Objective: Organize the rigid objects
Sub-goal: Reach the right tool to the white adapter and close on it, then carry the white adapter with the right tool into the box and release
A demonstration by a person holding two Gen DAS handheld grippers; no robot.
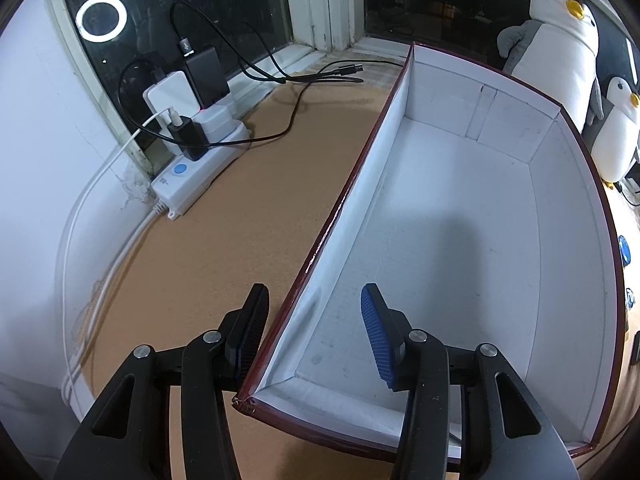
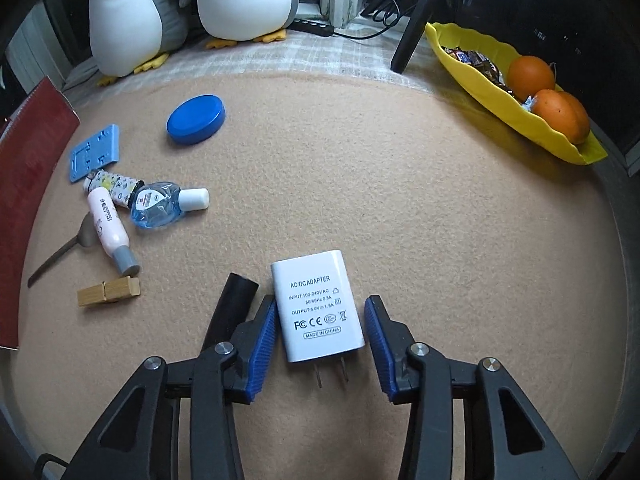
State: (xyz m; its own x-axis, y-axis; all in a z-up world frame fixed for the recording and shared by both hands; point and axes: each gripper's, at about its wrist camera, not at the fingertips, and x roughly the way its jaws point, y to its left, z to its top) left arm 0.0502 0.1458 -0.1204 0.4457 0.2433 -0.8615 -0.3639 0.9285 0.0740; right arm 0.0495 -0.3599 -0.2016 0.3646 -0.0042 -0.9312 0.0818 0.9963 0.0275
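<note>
Right gripper (image 2: 320, 340) straddles the adapter (image 2: 318, 306); left gripper (image 1: 314, 330) straddles the box (image 1: 400, 152) wall.

Neither clenches yet: small gaps show beside both pads. The adapter lies flat on the mat (image 2: 400, 180), and an uneven squeeze could skid or twist it; the box could shift.

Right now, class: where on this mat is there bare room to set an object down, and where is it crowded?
Free: the wide mat between the blue lid and yellow tray, and the whole floor of the white-lined box. Crowded: the left cluster around the clear bottle, spoon and clothespin.
</note>
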